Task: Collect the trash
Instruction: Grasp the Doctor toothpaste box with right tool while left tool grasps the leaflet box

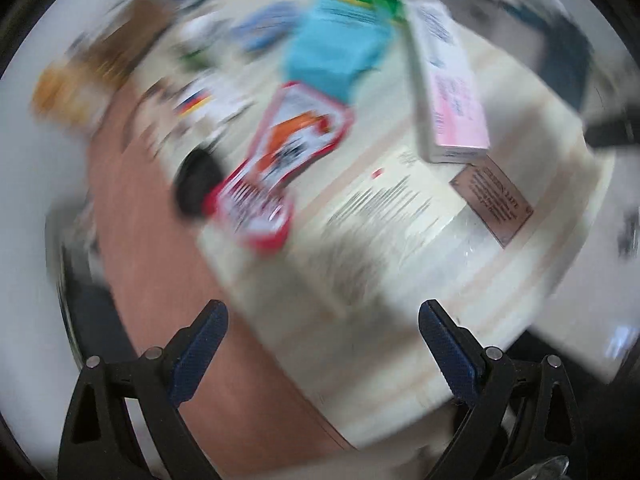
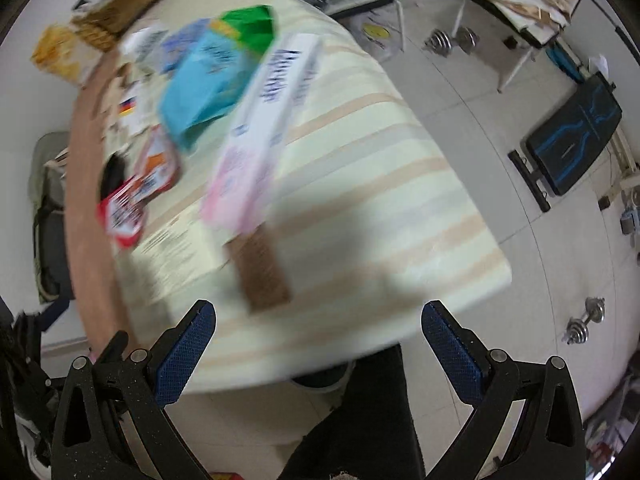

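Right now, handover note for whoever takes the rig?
Left hand-held gripper: open, empty, above the table's near edge.
Right hand-held gripper: open, empty, same edge.
Trash all on the striped tablecloth: pink-white box, red-white wrapper, teal packet, brown card, printed sheet.
Done: nothing picked as far as visible.
Left: everything. Both views are motion-blurred.

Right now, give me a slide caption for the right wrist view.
Open right gripper hovers over striped tablecloth strewn with a long white-and-pink carton, crumpled turquoise wrapper and red-and-white packet.
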